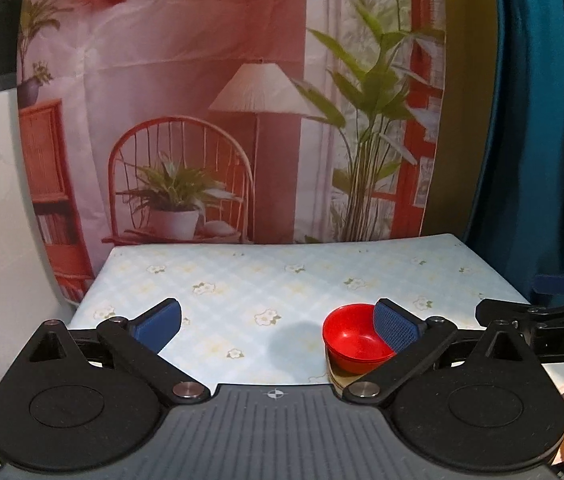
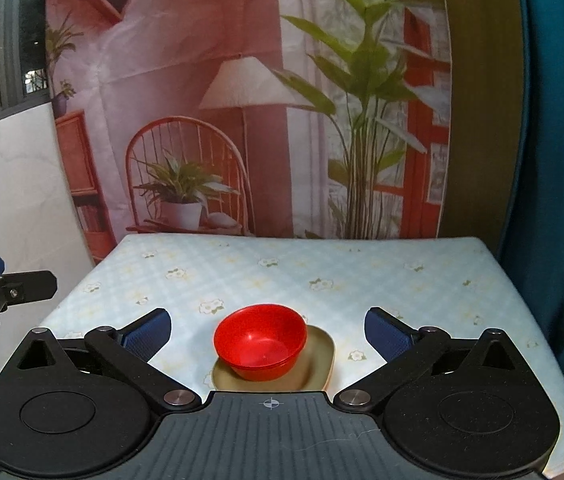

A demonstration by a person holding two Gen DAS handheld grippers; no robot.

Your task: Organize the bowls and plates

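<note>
Pale floral cloth is covering the table (image 2: pixel 321 264), with a printed backdrop (image 2: pixel 242 100) hanging behind and a teal curtain (image 2: pixel 553 160) at the right. Nothing is blocking the dishes. Near the front edge, a tan plate (image 2: pixel 317 364) is carrying a glossy red bowl (image 2: pixel 260 340), upright. Right gripper (image 2: pixel 268 336) and left gripper (image 1: pixel 278 326) are hovering with jaws wide apart, gripping nothing.

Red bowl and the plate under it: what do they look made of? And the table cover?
Red bowl: likely plastic, glossy, with soft highlights inside and a thin, even rim. Plate: smooth tan-gold with a dull sheen, probably plastic or melamine; ceramic cannot be ruled out. Table cover: pale floral print with a soft, rounded edge, looks like cloth or vinyl over padding.
</note>
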